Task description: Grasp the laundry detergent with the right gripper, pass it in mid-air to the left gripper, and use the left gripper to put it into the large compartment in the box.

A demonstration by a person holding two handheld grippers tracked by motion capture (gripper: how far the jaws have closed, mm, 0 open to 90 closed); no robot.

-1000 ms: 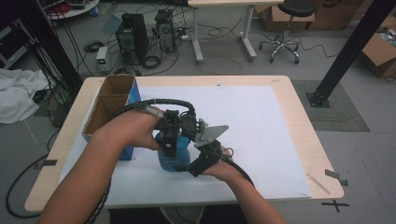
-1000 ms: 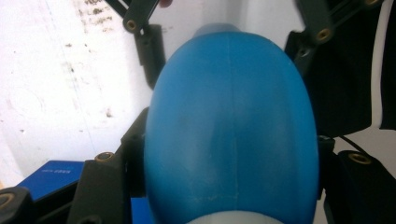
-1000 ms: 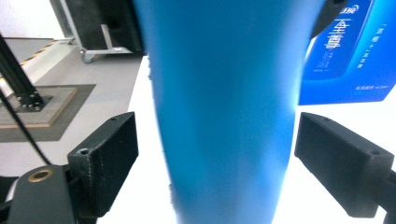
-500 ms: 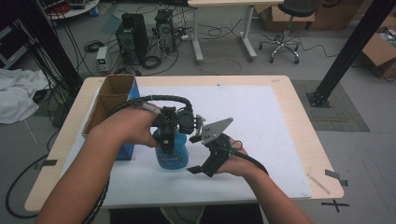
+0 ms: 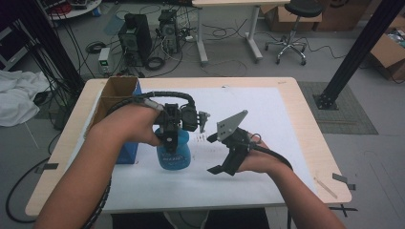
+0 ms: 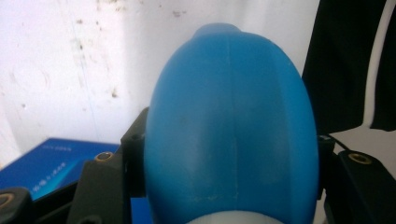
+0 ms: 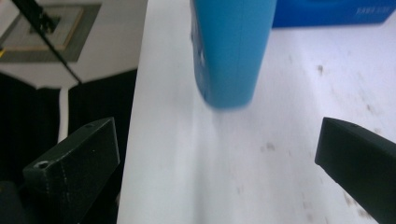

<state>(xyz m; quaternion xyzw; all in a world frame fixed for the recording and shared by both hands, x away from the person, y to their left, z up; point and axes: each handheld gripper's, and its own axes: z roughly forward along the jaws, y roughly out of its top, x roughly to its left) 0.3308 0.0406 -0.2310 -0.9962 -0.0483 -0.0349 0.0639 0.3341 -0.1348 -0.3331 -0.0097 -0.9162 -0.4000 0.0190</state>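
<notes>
Nearest me, my right gripper [image 5: 217, 153] hangs with jaws spread wide, having just been opening, nothing between them. The blue bottle [image 5: 173, 151] lies just to its left, upright on the white sheet [image 5: 267, 114], long axis vertical. My left gripper [image 5: 168, 137] pinches the bottle's top from above, so that hand is nearer. Whether the base touches the sheet, I can't quite tell. Far left: the cardboard box [image 5: 117, 88].
</notes>
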